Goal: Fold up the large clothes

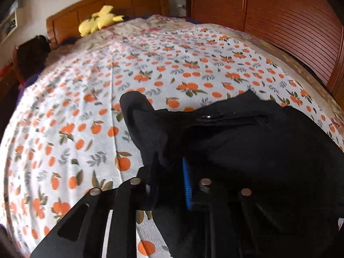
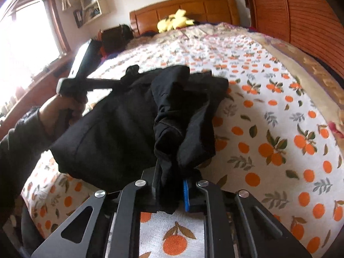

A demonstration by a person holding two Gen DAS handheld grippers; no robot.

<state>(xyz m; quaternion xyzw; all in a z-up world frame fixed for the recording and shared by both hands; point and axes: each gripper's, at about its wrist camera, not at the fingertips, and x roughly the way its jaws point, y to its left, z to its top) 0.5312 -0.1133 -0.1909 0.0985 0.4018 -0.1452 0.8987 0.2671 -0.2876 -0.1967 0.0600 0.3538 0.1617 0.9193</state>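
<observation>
A person is standing at the foot of a bed, working a black garment (image 2: 120,126) that is bunched up and lifted partly off the bedspread (image 2: 268,116), a white cloth printed with oranges and green leaves. The right gripper (image 2: 169,185) is pinching a gathered fold of the black cloth, its jaws drawn close together with the fabric squeezed between the dark finger and the blue pad (image 2: 186,195). Off to the left in the right wrist view, the left gripper (image 2: 125,79) is biting into the far corner of the same garment, and the person's left hand (image 2: 64,107) is wrapping round its handle, a dark sleeve (image 2: 19,150) trailing back from the wrist. In the left wrist view that gripper's jaws are likewise pressed nearly together with black cloth caught between them, and a small dark button (image 1: 207,116) is showing beside a flap on the garment. The garment is hanging between the two grippers, its lower edge sagging toward the bedspread. At the head of the bed a yellow plush toy (image 2: 174,21) is lying against the wooden headboard (image 2: 185,6), and a wooden wardrobe (image 2: 301,17) is standing along the right side. No brand, label or lettering is readable anywhere on the garment or the tools.
</observation>
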